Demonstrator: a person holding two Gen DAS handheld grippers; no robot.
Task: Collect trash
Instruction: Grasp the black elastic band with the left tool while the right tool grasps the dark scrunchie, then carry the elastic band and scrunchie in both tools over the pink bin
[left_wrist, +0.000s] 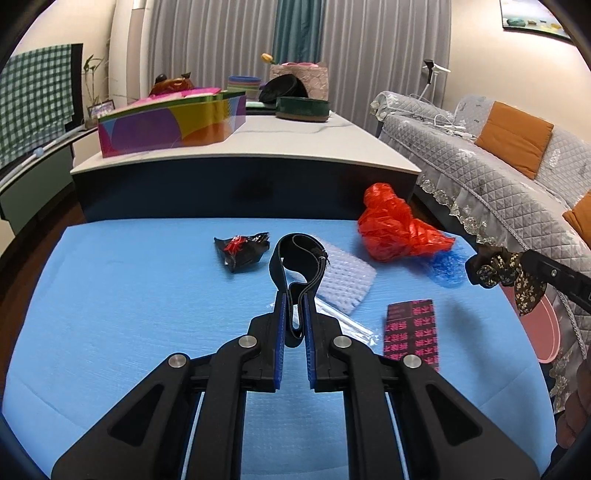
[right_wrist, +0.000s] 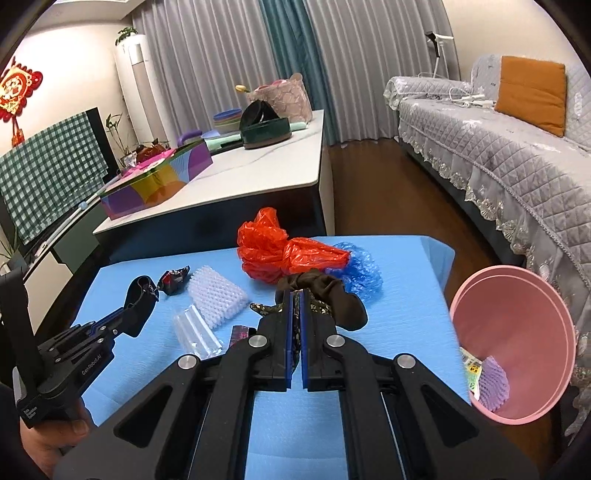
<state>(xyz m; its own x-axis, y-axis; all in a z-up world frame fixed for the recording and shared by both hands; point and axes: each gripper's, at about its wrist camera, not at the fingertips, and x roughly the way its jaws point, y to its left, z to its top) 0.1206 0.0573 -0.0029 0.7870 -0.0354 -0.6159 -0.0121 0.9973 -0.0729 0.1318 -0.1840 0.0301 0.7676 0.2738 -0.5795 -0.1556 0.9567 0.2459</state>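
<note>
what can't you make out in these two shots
- Pink bin, right wrist view: its bottom is cut off by the right claw's arm.
- Pink-patterned card, left wrist view: print too blurred to read.
- Clear plastic wrapper, left wrist view: mostly behind the left claw.

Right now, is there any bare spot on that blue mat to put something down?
Yes: the blue mat is bare left of the black wrapper. The far right is crowded with the red bag, white foam net and patterned packet.
</note>
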